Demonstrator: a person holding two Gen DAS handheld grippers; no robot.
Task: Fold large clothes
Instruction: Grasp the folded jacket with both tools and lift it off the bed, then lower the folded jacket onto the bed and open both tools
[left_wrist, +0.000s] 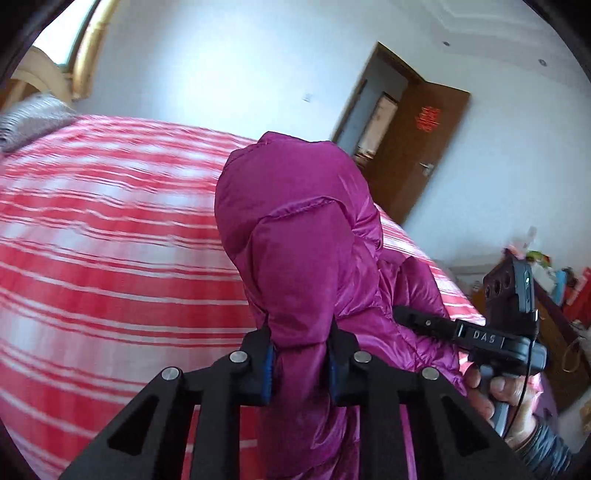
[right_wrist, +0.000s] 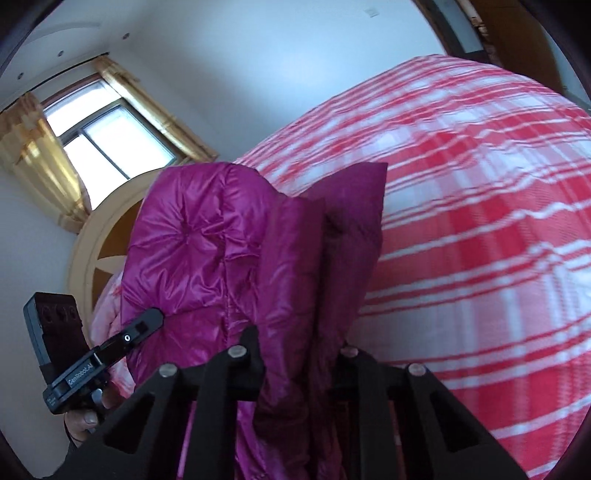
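A magenta puffer jacket (left_wrist: 295, 229) hangs lifted above the bed, held by both grippers. My left gripper (left_wrist: 301, 360) is shut on a thick fold of the jacket, which bulges up between its blue-padded fingers. My right gripper (right_wrist: 295, 354) is shut on another fold of the same jacket (right_wrist: 207, 251), with fabric standing up between its fingers. In the left wrist view the right gripper (left_wrist: 406, 317) reaches into the jacket from the right. In the right wrist view the left gripper (right_wrist: 151, 317) touches the jacket from the left.
A bed with a red and white plaid cover (left_wrist: 110, 258) lies below and beyond the jacket. A brown door (left_wrist: 424, 147) stands open behind. A cluttered dresser (left_wrist: 554, 295) is at right. A window with gold curtains (right_wrist: 103, 140) and a curved headboard (right_wrist: 85, 251) are at left.
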